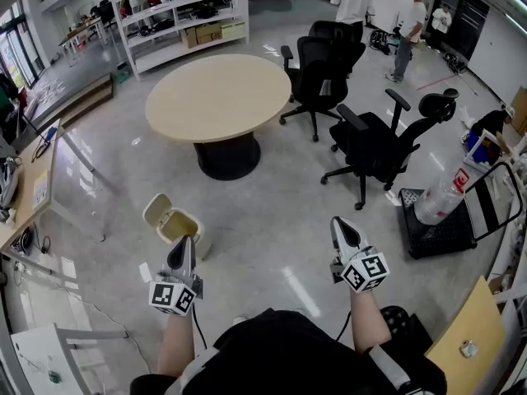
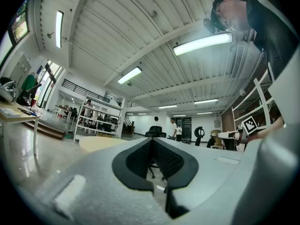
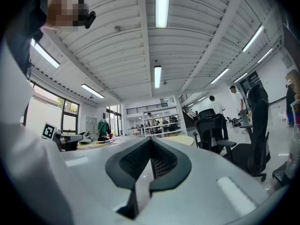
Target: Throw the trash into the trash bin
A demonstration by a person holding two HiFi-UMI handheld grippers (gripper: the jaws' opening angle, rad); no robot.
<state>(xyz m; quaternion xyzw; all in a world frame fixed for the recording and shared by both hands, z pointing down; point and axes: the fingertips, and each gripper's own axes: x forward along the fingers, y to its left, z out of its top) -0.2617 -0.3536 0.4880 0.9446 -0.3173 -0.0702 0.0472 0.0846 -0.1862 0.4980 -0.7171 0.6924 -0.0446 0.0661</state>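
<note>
A small cream trash bin (image 1: 174,225) stands on the floor with its lid tipped open to the back left and a yellowish inside. In the head view my left gripper (image 1: 183,240) hovers at the bin's near right edge, pointing away from me, jaws shut and empty. My right gripper (image 1: 340,223) is held well to the right of the bin over bare floor, also shut with nothing in it. In the left gripper view (image 2: 151,140) and the right gripper view (image 3: 151,139) the dark pads meet at the tips. I see no loose trash.
A round beige table (image 1: 218,97) stands beyond the bin. Black office chairs (image 1: 375,142) are at the right, with a black cart (image 1: 436,229) carrying a big plastic bottle (image 1: 440,197). A desk (image 1: 33,189) lines the left side. Shelves (image 1: 177,15) and standing people (image 1: 354,2) are at the back.
</note>
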